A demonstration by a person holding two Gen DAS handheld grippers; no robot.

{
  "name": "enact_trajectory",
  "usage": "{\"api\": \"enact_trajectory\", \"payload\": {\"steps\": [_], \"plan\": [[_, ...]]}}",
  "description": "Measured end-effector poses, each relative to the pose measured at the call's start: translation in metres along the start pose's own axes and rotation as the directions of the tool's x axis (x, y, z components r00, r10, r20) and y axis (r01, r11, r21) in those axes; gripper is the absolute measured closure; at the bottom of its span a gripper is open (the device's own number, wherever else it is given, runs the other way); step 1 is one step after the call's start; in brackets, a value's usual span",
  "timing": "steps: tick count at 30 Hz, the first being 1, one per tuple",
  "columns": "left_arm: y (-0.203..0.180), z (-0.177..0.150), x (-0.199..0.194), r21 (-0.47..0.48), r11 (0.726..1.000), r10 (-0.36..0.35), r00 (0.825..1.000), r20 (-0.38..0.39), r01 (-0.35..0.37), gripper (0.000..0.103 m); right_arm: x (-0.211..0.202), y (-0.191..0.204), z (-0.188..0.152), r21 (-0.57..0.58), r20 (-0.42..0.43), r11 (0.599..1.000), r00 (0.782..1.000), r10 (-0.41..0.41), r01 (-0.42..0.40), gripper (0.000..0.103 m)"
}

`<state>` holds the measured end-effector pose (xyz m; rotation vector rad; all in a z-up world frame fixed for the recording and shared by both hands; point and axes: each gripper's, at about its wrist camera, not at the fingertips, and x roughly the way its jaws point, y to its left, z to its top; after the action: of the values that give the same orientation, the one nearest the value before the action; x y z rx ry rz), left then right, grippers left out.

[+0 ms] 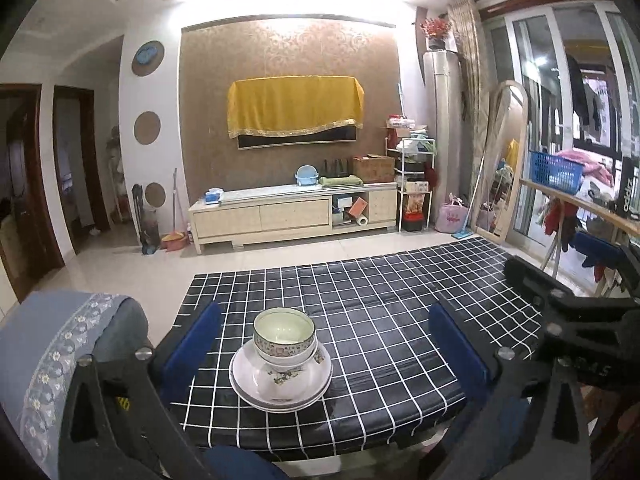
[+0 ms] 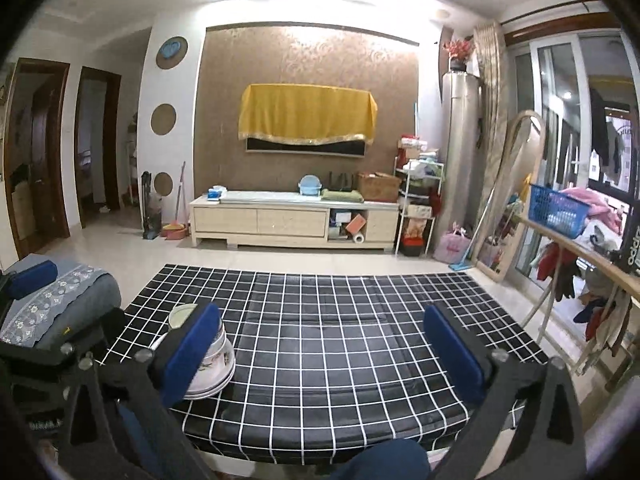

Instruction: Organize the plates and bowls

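A stack of white plates with nested bowls on top stands on the black checked table, near its front left. The top bowl has a patterned band. My left gripper is open and empty, its blue fingers either side of the stack, clear of it. In the right wrist view the same stack sits partly hidden behind my left blue finger. My right gripper is open and empty over bare tablecloth. The right gripper's black body shows at the right of the left wrist view.
A grey-blue cushioned chair stands left of the table. A wooden rail with hanging clothes and a blue basket is on the right. A TV cabinet stands across the tiled floor.
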<state>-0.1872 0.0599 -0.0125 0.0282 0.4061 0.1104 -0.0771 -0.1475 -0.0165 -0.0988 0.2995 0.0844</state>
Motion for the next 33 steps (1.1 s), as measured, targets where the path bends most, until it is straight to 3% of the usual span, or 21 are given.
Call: {"api": "enact_trajectory", "payload": {"steps": [33], "plan": [[0.002, -0.011, -0.002, -0.044, 0.999, -0.008, 0.999, -0.047, 0.006, 0.001, -0.011, 0.007, -0.010, 0.002, -0.017, 1.000, 1.000, 0.009, -0.009, 0.000]]}}
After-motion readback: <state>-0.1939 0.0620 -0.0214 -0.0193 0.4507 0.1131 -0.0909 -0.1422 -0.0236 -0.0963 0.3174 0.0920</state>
